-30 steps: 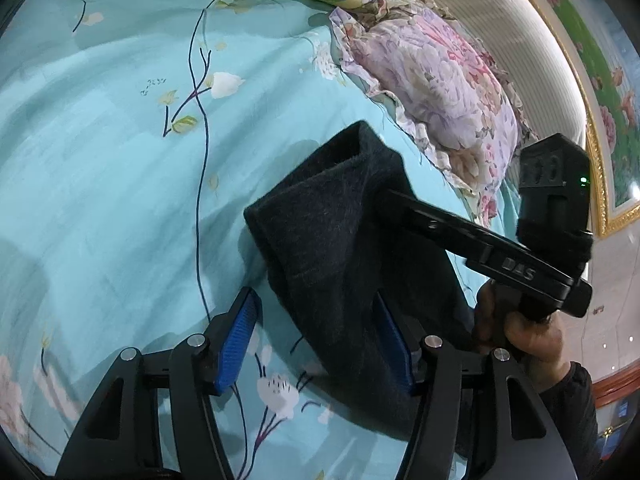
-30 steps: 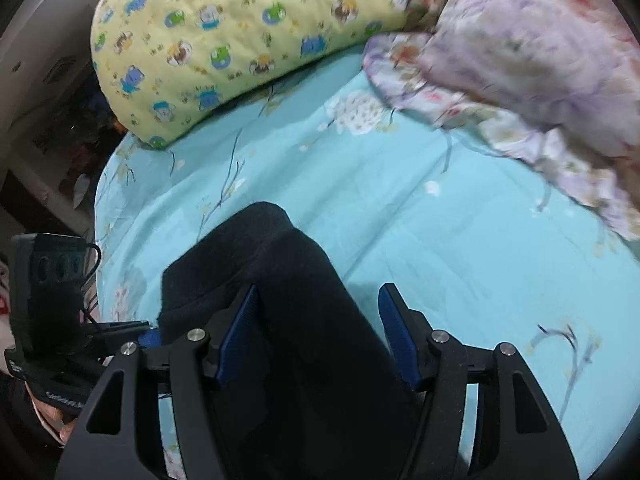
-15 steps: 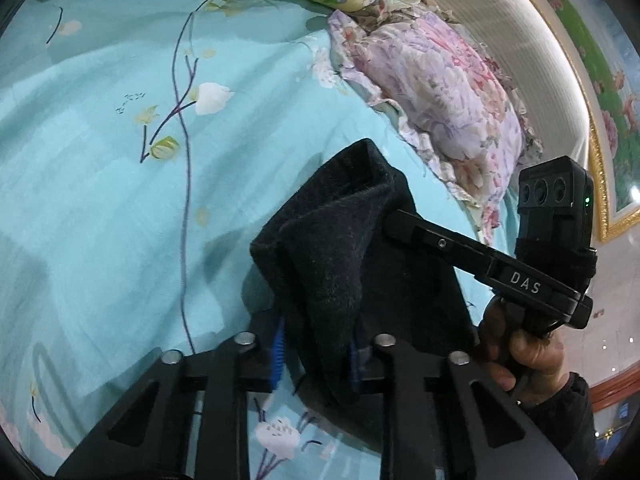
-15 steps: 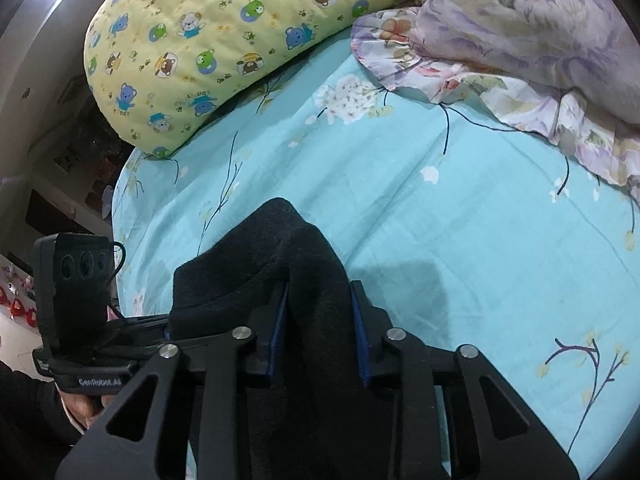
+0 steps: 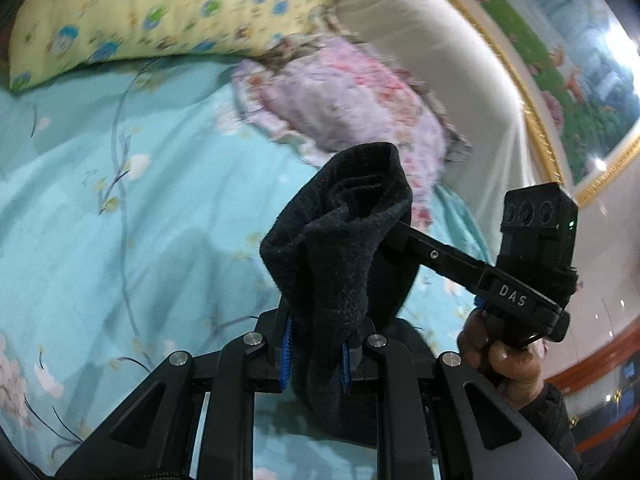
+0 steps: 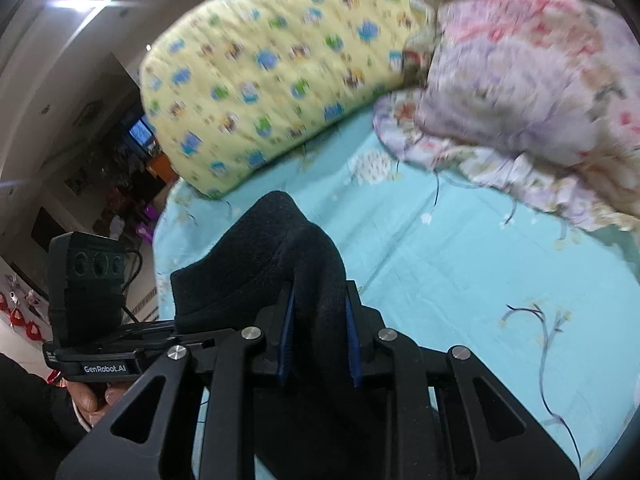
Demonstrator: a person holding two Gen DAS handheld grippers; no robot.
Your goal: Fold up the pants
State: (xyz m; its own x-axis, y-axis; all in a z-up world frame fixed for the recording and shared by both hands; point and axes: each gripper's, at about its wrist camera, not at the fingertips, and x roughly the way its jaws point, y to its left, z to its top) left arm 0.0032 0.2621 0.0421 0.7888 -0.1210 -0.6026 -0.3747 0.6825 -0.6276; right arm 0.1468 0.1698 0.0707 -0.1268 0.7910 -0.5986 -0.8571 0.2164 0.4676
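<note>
1. A bed with a turquoise floral sheet [image 5: 100, 248] fills both views; a yellow cartoon-print pillow [image 6: 272, 64] and a pink floral pillow [image 5: 352, 104] lie at its head, beside a cream padded headboard [image 5: 432, 64]
2. The dark fleecy pants [image 5: 340, 248] are bunched into a thick bundle and held up off the sheet between the 2 tools
3. The left gripper [image 5: 316, 356] has just been closing, and its blue pads now pinch a hanging fold of the fabric
4. The right gripper [image 6: 320, 340] has likewise just been closing and is clamped on another thick fold
5. The cloth looks soft, light and limp, likely to sag and slide wherever it is unsupported, so a hold through several layers near an edge or corner should carry it best
6. Waistband, hems and leg layout cannot be made out: the lower part of the bundle is hidden behind the tool frames, and both backgrounds are blurred
</note>
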